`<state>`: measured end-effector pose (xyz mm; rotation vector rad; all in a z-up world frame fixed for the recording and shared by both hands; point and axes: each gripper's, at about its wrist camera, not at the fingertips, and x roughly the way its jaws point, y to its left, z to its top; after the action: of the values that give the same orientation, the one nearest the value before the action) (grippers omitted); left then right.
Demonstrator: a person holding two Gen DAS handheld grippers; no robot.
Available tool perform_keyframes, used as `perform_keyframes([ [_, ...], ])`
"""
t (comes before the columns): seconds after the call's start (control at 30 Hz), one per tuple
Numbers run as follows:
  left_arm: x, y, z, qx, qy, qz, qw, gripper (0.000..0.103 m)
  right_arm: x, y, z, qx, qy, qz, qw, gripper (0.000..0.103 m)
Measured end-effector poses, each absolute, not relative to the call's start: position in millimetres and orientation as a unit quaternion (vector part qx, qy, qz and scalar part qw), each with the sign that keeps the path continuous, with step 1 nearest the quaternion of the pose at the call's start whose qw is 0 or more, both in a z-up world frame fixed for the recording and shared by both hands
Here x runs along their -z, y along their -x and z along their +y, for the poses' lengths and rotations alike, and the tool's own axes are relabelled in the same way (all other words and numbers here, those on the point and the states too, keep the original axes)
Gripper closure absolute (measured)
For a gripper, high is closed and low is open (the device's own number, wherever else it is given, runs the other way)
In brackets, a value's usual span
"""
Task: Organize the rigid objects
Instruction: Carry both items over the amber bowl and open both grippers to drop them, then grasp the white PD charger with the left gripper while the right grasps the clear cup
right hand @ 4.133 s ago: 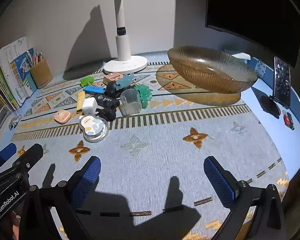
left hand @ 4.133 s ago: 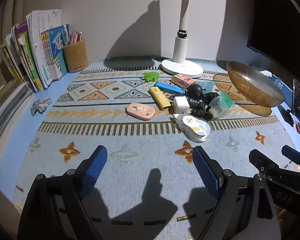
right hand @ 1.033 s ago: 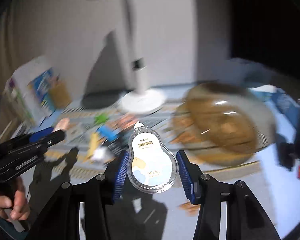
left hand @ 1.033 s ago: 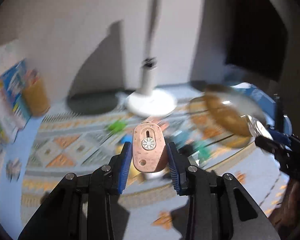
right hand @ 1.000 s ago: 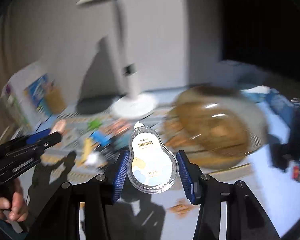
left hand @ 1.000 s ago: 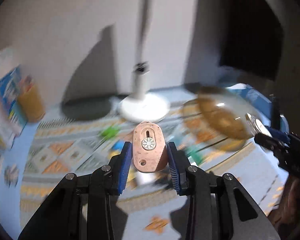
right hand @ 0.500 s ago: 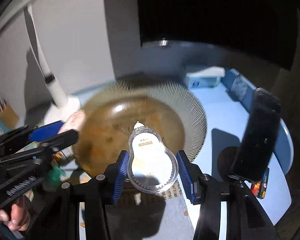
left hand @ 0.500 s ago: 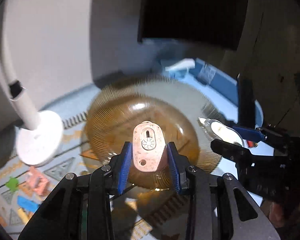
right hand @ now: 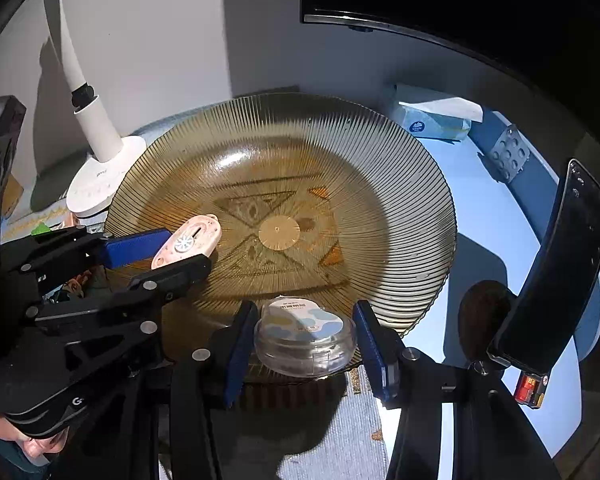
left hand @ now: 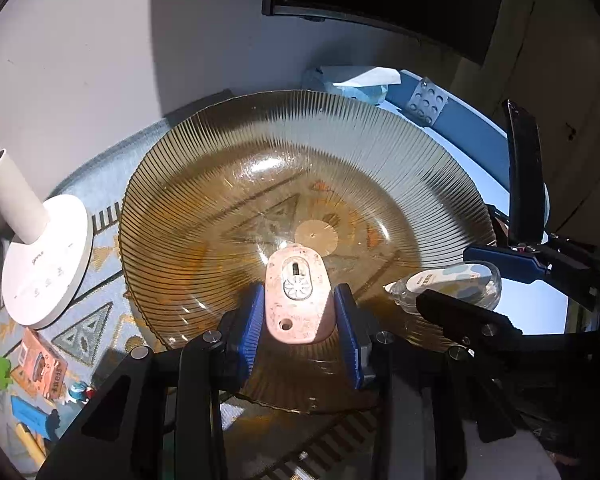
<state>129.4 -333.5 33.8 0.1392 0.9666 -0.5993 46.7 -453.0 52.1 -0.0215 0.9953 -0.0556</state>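
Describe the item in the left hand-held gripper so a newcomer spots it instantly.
Find the big ribbed amber glass bowl. Over its near rim, the left hand-held gripper holds a pink oval case. Unlike the clear pear-shaped case nearby, it is opaque, with a white flower-like dial.

This looks like a home desk or study corner. A white desk lamp (left hand: 40, 256) stands on its round base against a plain pale wall, beside a dark monitor (right hand: 459, 12). The bench (right hand: 479, 216) has a light blue top partly covered by a woven mat (left hand: 84, 332) with geometric patterns. A tissue pack (right hand: 431, 120) lies near the wall, a phone (right hand: 555, 268) leans upright on a stand, and a ribbed amber glass bowl (right hand: 379, 168) sits on the mat.
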Motion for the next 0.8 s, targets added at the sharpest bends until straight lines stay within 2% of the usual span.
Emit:
perform_keyframes([
  [0.03,-34.0,-130.5,-333.0,0.28,-0.067,0.458,0.841,0.059,-53.0,-46.4,-454.0,0.028,0.008,0.478,0.878,0.055],
  [0.07,-36.2,-131.0,-330.5,0.274,-0.07,0.459,0.842,0.054,-54.8,-45.7,-455.6,0.031,0.005,0.476,0.879,0.055],
  [0.13,-47.4,-129.8,-322.4,0.271,-0.062,0.453,0.847,0.037,-63.8,-42.6,-461.9,0.046,-0.004,0.466,0.884,0.05],
  [0.17,-57.8,-127.5,-313.0,0.273,-0.049,0.44,0.854,0.037,-75.7,-35.9,-469.1,0.063,-0.013,0.445,0.893,0.044],
  [0.33,-112.3,-104.7,-259.8,0.265,-0.01,0.376,0.888,0.029,-126.3,0.9,-496.4,0.073,-0.081,0.365,0.924,0.043],
  [0.43,-135.4,-86.5,-232.9,0.252,0.001,0.346,0.904,0.029,-145.4,19.8,-497.9,0.076,-0.096,0.34,0.933,0.042],
  [0.8,-213.9,-1.0,-124.8,0.169,0.039,0.251,0.952,0.029,-193.8,63.7,-434.0,0.006,-0.096,0.294,0.951,0.042],
])
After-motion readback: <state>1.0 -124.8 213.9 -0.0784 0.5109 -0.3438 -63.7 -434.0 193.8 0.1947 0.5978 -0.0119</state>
